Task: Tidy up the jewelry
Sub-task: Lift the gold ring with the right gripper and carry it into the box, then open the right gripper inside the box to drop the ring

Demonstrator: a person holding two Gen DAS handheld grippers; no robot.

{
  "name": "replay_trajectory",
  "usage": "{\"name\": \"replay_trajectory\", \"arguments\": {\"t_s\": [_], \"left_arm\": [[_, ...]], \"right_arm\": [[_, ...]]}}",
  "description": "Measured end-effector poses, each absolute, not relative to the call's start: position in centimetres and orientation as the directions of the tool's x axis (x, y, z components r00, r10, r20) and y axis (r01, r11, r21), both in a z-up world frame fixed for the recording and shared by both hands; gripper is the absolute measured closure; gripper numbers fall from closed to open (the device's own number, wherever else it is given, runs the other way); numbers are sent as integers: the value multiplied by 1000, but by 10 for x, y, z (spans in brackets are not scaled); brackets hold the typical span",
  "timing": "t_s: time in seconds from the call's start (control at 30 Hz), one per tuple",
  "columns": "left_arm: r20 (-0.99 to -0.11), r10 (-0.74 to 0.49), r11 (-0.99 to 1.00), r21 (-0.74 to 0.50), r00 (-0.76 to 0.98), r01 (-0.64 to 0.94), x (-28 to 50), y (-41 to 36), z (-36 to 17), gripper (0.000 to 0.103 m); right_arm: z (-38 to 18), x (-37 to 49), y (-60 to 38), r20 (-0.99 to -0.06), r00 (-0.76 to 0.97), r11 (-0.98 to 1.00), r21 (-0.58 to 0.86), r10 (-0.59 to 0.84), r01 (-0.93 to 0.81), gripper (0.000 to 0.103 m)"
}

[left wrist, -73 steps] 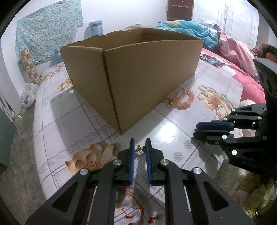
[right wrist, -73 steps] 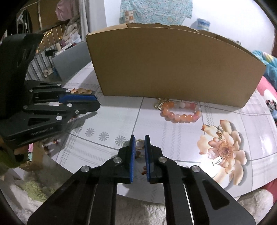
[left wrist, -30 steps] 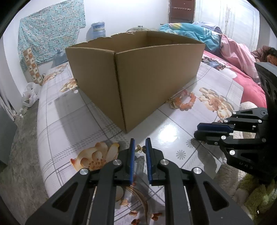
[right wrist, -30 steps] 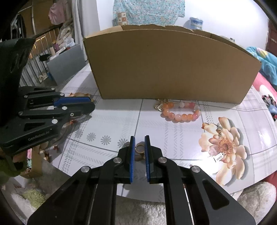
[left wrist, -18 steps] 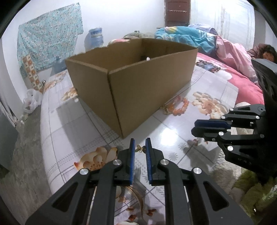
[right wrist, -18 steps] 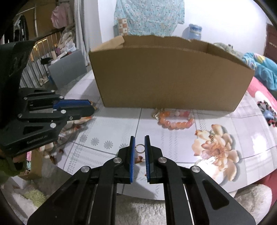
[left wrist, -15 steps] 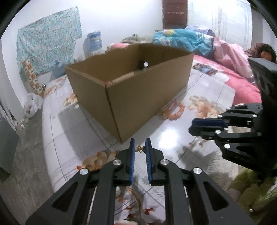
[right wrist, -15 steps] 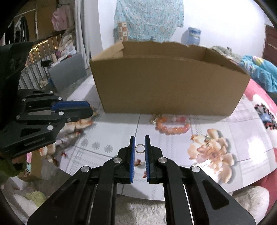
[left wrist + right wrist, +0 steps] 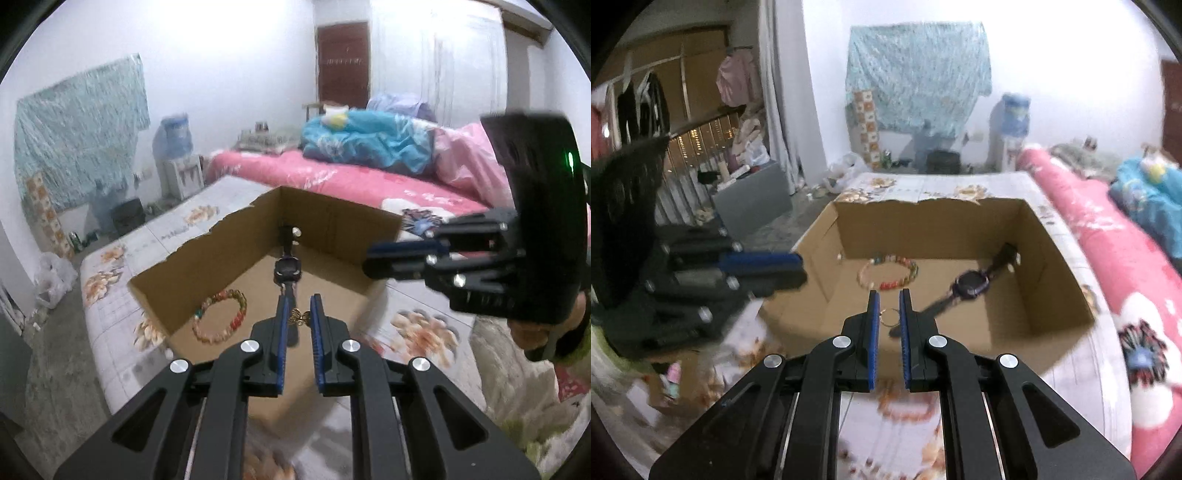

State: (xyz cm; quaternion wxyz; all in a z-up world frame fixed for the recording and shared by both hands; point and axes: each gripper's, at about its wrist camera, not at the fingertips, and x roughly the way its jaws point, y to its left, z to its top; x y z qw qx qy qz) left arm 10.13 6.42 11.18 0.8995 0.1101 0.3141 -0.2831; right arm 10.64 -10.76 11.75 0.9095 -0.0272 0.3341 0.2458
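Note:
An open cardboard box (image 9: 332, 221) (image 9: 1056, 280) stands on the flowered table. Inside it lie a colourful bead bracelet (image 9: 220, 316) (image 9: 888, 273) and a dark wristwatch (image 9: 287, 266) (image 9: 969, 286). My left gripper (image 9: 297, 316) is shut on a small gold butterfly charm (image 9: 299, 316), held above the box's near edge. My right gripper (image 9: 888, 315) is shut on a thin gold ring (image 9: 888, 316), also raised over the near wall. Each gripper shows in the other's view: the right gripper (image 9: 373, 258) at the right, the left gripper (image 9: 798, 266) at the left.
An orange bead bracelet (image 9: 905, 408) lies blurred on the table (image 9: 1082, 354) in front of the box, under my right gripper. A pink bed (image 9: 332, 177) with blue bedding runs beside the table. A water dispenser (image 9: 177, 162) stands by the far wall. A hand (image 9: 532, 328) grips the right tool.
Both grippers have risen with their pieces, from table height in front of the box to above its rim, so its inside with bracelet and watch now shows. Jaws stayed shut.

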Motion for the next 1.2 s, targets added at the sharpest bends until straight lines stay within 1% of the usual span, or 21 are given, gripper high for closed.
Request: {"name": "replay_trajectory", "arguments": {"t_s": [0.07,0.13,0.17,0.23,0.3,0.4,0.5,0.6,0.63,0.7,0.73,0.87,0.93,1.2], "left_arm": [[-675,-448,810,-29,586,586,133,58,109,92],[-746,-450,812,-114,490,572,173,51,101,92],[-775,-452,814,-155,442,559,192,47,95,92],[-816,-427,824,-174,390,539,215,39,82,92],[-858,-393,839,-186,332,511,239,31,65,92],[-893,-376,854,-231,246,466,262,29,45,92],[-904,-381,866,-277,192,417,279,32,36,92],[-917,-355,882,-265,179,390,287,33,31,92],[-915,-366,878,-280,170,387,289,33,31,92],[-916,-367,878,-282,165,386,291,31,30,91],[-917,-364,880,-281,165,384,292,30,30,91],[-921,-359,886,-286,149,365,294,29,27,87],[-921,-359,888,-289,149,357,295,31,27,86],[-903,-383,885,-299,193,358,294,37,37,84]], "right_arm": [[119,150,-109,-673,590,869,169,447,-465,94],[117,187,-105,-720,530,869,211,448,-448,94],[113,213,-103,-754,470,862,251,459,-440,94],[100,256,-99,-797,381,863,321,468,-390,94],[88,280,-95,-819,313,860,372,481,-349,94],[73,307,-87,-861,285,891,334,420,-306,94],[60,323,-81,-886,262,908,309,383,-283,94],[47,337,-86,-897,227,914,323,379,-246,91],[44,341,-89,-900,223,917,323,374,-234,87],[40,347,-92,-898,218,916,335,381,-221,84],[39,349,-95,-896,219,916,344,386,-209,81],[44,351,-107,-880,235,907,375,413,-191,79],[48,351,-110,-872,249,904,382,421,-191,76],[83,339,-122,-833,324,893,395,448,-218,75]]}}
